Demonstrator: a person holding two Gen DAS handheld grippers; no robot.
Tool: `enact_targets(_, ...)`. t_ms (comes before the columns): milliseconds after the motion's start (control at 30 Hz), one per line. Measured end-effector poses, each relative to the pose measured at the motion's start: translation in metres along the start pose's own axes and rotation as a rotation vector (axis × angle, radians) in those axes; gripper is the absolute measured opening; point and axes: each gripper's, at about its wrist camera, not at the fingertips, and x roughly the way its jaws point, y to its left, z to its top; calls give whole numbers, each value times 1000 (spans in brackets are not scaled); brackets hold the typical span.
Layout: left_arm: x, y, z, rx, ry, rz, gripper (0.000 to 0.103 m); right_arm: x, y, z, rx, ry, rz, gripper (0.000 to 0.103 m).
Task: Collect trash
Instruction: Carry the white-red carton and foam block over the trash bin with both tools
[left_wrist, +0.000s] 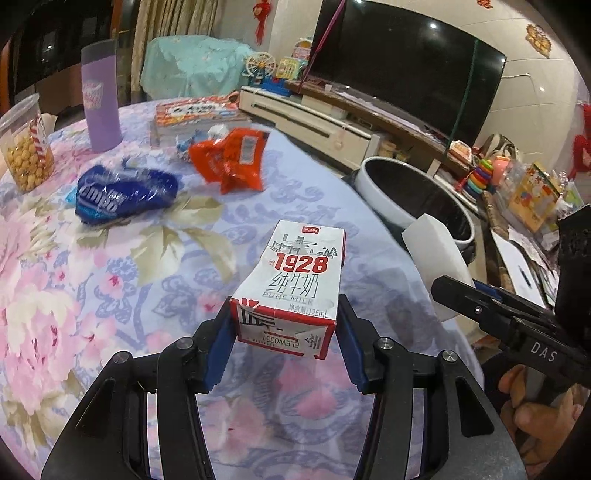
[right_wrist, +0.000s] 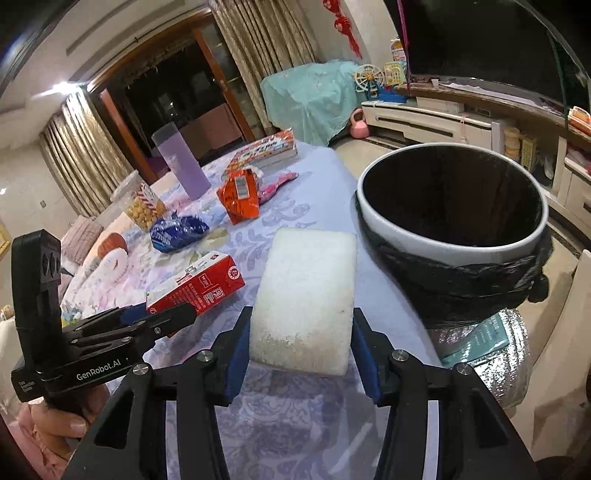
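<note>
Both loads are gripped and off the worktop (left_wrist: 122, 295), so the carry to the bin (right_wrist: 452, 243) is in hand. The left hand-held gripper (left_wrist: 284, 334) clamps 1 milk carton (left_wrist: 295, 284); the right hand-held gripper (right_wrist: 301, 349) clamps 1 white foam block (right_wrist: 304, 295). The bin stands ahead-right of both; next, reach over its rim and let go. Ahead lie 2 wrappers, blue (left_wrist: 125, 194) and orange (left_wrist: 231, 160).

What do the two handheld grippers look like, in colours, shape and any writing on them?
Both are black, with angular linkage arms, silver pivot screws and blue pads on the jaws. The left gripper carries white lettering "GenRobot.AI" on its side; the right gripper shows "DAS" in white. Each has a boxy black block on top. No sleeves or cables are visible.
</note>
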Motion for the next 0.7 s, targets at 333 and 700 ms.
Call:
enact_targets(333, 1, -26, 8, 34, -12, -31, 51, -24, -18, 8, 26, -49, -15, 51)
enact_targets(700, 7, -58, 25, 88, -25, -63, 51, -39, -42, 14, 51, -83, -41, 51)
